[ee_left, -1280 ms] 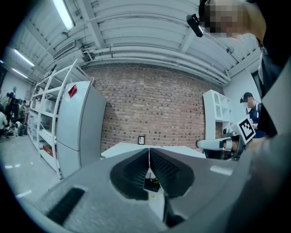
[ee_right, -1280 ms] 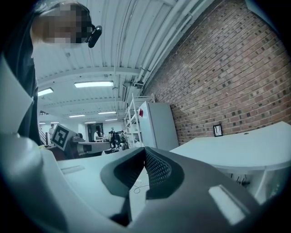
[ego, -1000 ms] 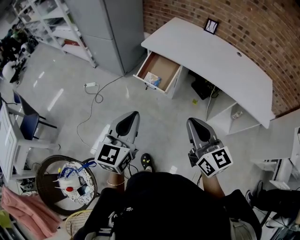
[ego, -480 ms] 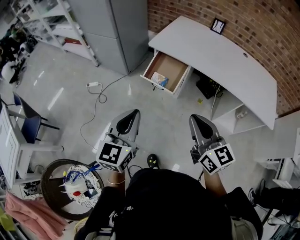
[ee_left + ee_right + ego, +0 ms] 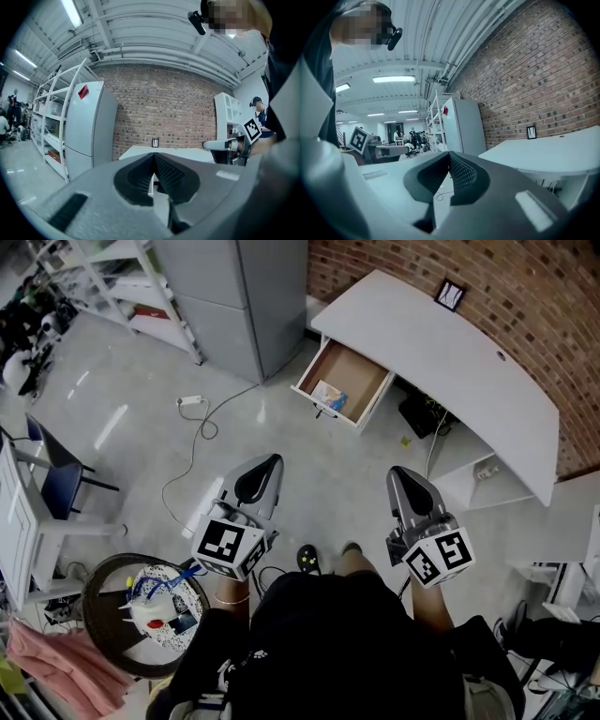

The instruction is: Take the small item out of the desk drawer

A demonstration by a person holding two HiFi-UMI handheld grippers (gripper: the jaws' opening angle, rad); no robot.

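Small item [image 5: 329,396] in open drawer [image 5: 361,367] under the counter [image 5: 441,348], upper centre, well above left gripper [image 5: 266,467] and right gripper [image 5: 401,480], both closed, empty, neither clearly nearer.

Bright ceiling light (fisheye-warped edges)

Your table [image 5: 450,352] is white against a red-brown brick wall [image 5: 534,287]. Its drawer [image 5: 364,376] is tan inside, and the small item [image 5: 329,397] is pale blue and white. Your left gripper [image 5: 265,465] and right gripper [image 5: 401,474] are grey, with black-and-white square markers.
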